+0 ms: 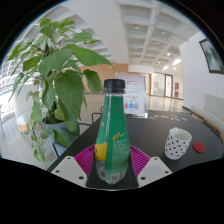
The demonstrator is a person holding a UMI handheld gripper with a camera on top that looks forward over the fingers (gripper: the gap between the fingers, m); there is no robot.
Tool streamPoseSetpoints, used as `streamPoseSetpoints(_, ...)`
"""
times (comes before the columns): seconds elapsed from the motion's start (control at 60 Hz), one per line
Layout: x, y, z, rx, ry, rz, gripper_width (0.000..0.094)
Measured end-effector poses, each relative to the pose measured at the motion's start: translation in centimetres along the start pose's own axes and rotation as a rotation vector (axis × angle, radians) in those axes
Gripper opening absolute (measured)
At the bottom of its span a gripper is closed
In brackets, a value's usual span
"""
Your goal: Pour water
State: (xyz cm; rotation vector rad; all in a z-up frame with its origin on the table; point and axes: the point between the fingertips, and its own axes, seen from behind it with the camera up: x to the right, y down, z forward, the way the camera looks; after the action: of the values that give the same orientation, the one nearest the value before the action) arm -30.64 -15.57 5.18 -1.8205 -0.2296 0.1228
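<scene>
Between the two fingers, at six o'clock: one green plastic bottle, black cap on, upright, label facing outward. The gripper has its magenta pads closed against the bottle's lower body on both sides, a low grasp that seemingly keeps the neck free to tip forward for pouring.

At three o'clock from the bottle, well apart: one white cup with dark dots, upright, mouth open, standing on the dark table; likely the vessel meant to receive the water. Just beyond it, toward four o'clock: a small red object, kind not discernible.

At ten o'clock: one large-leaved potted plant, clear of the pouring path.

Cap still on, so no pouring is possible yet.
</scene>
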Motion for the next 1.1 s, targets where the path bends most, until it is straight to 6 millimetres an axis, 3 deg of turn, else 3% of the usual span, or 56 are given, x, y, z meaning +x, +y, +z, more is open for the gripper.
streamPoseSetpoints(0.183, -0.2, -0.2, 0.1, 0.014, -0.022, 0.032, 0.0414)
streamPoseSetpoints(0.283, -0.5, -2.0, -0.6, 0.041, -0.064, 0.076, 0.0413)
streamPoseSetpoints(0.367, -1.1, -5.9, -2.0, 0.109, -0.145, 0.198, 0.0415)
streamPoseSetpoints(0.467, -1.8, -12.0, -3.7, 0.181, -0.272, 0.409, 0.0412)
streamPoseSetpoints(0.6, -0.4, -18.8, -4.9, 0.226, -0.502, 0.866, 0.0413)
streamPoseSetpoints(0.717, 2.1, -22.1, -5.4, 0.233, -0.702, 1.285, 0.0412)
streamPoseSetpoints(0.817, 5.3, -22.2, -5.0, 0.224, -0.797, 1.648, 0.0413)
streamPoseSetpoints(0.9, 8.3, -20.4, -3.2, 0.221, -0.82, 1.891, 0.0413)
streamPoseSetpoints(0.95, 9.1, -19.5, -3.5, 0.22, -0.815, 1.982, 0.0413)
streamPoseSetpoints(0.967, 9.5, -19.1, -2.4, 0.217, -0.805, 2.005, 0.0411)
streamPoseSetpoints(1.067, 11.0, -16.8, -1.3, 0.196, -0.795, 2.117, 0.0411)
streamPoseSetpoints(1.083, 10.5, -16.5, -3.5, 0.188, -0.79, 2.125, 0.0411)
streamPoseSetpoints(1.1, 10.7, -16.5, -1.1, 0.182, -0.788, 2.124, 0.0413)
